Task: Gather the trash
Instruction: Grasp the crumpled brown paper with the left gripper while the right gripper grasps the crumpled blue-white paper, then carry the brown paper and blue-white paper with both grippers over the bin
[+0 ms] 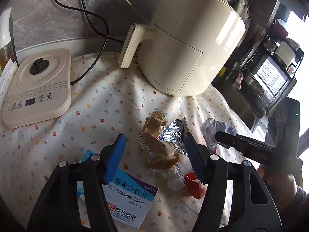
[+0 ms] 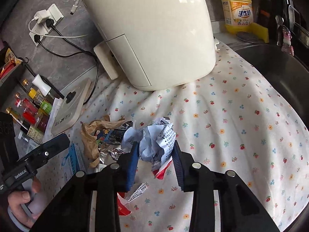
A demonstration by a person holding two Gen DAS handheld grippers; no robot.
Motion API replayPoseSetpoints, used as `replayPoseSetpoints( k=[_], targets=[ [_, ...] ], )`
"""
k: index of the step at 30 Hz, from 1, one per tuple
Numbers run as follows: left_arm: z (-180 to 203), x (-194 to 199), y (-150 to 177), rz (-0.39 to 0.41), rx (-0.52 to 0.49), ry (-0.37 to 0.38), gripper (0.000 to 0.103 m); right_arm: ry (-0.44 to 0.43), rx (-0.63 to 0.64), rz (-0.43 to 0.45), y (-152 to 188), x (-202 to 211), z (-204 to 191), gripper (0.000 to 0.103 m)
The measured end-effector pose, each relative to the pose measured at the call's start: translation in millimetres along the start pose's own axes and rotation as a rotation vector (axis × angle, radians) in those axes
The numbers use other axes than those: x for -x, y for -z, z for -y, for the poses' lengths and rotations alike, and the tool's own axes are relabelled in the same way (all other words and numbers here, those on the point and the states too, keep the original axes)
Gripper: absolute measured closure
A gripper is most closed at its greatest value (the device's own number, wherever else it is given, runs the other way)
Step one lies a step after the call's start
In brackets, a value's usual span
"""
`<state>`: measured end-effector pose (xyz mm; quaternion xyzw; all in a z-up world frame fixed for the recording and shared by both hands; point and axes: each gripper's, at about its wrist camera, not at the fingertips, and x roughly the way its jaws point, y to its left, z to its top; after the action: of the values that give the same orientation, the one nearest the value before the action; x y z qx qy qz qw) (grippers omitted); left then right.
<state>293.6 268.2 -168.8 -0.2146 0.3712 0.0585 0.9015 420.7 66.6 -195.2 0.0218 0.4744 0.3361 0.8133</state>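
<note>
Nearest your left camera, the left gripper (image 1: pixel 152 147) stands fairly wide, its blue fingers (image 1: pixel 115 154) straddling the brown wrapper (image 1: pixel 158 147) without pressing it, so nothing is held there. That wrapper lies on the cloth (image 1: pixel 108 104), touching the foil (image 1: pixel 173 133) behind it, with small white bits (image 1: pixel 174 176) and a red scrap (image 1: pixel 193 181) just beside it and the tablet box (image 1: pixel 131 199) under the left finger. Close from this stance and you may pinch foil along with the wrapper, or snag the cloth and drag the lot; the loose bits would likely stay behind. Mind the box too, since it may not be trash at all. From your right camera, the right gripper (image 2: pixel 156 152) sits narrow on the paper ball (image 2: pixel 156 143), both pads against its sides, still on the cloth with the foil and wrapper close to its left. Crumpled paper gives under pressure, so a shallow bite could let it slip out as you lift. The red-and-white scrap (image 2: pixel 162 169) hanging under the ball and the torn slip (image 2: pixel 138 191) below may drop or be left. Your two grippers work near each other, so raising both at once risks a knock, and the fryer (image 2: pixel 152 31) stands close behind.
</note>
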Motion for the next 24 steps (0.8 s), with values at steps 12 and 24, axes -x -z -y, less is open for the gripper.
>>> replayPoseSetpoints(
  k=[12, 24],
  targets=[
    [-3, -28, -4, -0.012, 0.054, -0.019, 0.082, 0.081, -0.034, 0.021, 19, 47, 32, 0.069],
    [5, 50, 24, 0.141, 0.133, -0.077, 0.082, 0.039, 0.028, -0.001, 42, 72, 35, 0.069]
  ],
)
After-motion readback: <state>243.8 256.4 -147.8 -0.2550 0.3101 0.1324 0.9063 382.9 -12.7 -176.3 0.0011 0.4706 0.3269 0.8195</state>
